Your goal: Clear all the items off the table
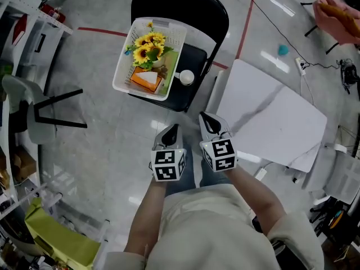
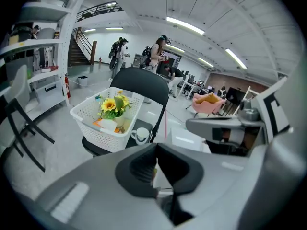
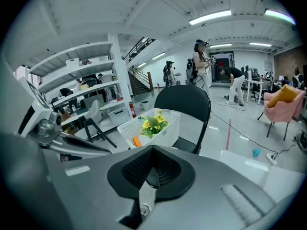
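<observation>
Your left gripper [image 1: 170,131] and right gripper [image 1: 210,122], both closed and empty, hover beside the desk [image 1: 270,120]. The basket [image 1: 120,75], likely light, sits on the chair [image 1: 185,4]: grip its stiff rim. A fragile-looking mug [image 1: 186,77] stands beside it.

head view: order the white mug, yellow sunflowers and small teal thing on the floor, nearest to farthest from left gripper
From the left gripper:
1. white mug, on the black chair seat
2. yellow sunflowers, in the white plastic basket
3. small teal thing, far right
</observation>
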`<control>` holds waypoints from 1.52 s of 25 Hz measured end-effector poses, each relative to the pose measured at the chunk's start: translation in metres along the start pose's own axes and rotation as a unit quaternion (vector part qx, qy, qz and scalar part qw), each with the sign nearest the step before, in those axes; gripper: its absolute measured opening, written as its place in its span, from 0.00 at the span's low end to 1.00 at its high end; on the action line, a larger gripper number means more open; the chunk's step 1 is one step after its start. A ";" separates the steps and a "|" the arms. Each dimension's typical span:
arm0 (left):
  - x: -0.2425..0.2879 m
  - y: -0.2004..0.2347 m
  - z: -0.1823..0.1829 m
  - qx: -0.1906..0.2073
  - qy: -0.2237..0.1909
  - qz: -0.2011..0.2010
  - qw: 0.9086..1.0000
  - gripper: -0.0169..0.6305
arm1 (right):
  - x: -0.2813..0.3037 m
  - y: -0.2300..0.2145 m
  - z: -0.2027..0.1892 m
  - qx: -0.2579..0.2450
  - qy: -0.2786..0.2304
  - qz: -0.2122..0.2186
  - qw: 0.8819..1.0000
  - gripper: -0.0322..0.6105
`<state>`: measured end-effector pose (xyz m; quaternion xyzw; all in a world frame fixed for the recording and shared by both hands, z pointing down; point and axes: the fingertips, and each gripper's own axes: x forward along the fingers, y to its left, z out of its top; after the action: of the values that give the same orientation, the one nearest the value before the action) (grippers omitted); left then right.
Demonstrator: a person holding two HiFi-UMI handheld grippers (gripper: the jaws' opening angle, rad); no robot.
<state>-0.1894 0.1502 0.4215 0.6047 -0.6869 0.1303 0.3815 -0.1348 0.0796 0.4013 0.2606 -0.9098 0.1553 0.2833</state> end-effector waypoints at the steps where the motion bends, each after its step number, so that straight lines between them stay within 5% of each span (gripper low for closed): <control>1: -0.005 -0.002 0.005 0.002 -0.001 0.000 1.000 0.04 | -0.006 0.004 0.005 -0.002 -0.001 0.004 1.000 0.05; 25: -0.080 0.011 0.072 0.064 -0.052 -0.026 0.996 0.04 | -0.060 0.075 0.083 -0.035 -0.033 0.055 0.997 0.05; 38: -0.081 0.032 0.094 0.085 -0.062 -0.035 0.994 0.04 | -0.044 0.080 0.098 -0.030 -0.041 0.035 0.998 0.05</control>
<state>-0.2555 0.1570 0.3119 0.6654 -0.6742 0.1376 0.2894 -0.1912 0.1193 0.2862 0.2259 -0.9334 0.1268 0.2481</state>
